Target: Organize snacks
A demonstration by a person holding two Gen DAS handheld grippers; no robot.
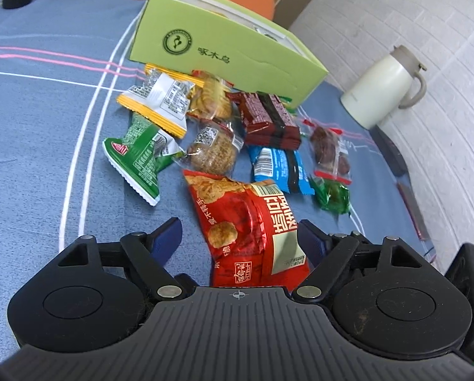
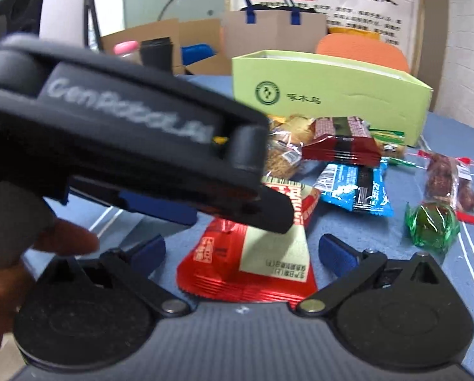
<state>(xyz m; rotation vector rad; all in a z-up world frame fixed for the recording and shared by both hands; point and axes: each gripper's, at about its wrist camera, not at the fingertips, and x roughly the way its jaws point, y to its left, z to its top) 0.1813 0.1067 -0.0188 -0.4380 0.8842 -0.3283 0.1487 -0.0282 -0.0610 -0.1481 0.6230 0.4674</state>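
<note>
A red snack packet lies on the blue tablecloth between the fingers of my left gripper, which stands open; the left pad is clear of the packet and the right pad sits at its edge. In the right wrist view the same red packet lies between the wide-apart fingers of my open right gripper. The black housing of the left gripper crosses over the packet's far end there. Behind stands an open light-green box, also seen as the green box.
Loose snacks lie before the box: a yellow-white packet, a green packet, a round cake, dark red bars, a blue packet, bagged dates, a green candy. A white jug stands right. A person's fingers show left.
</note>
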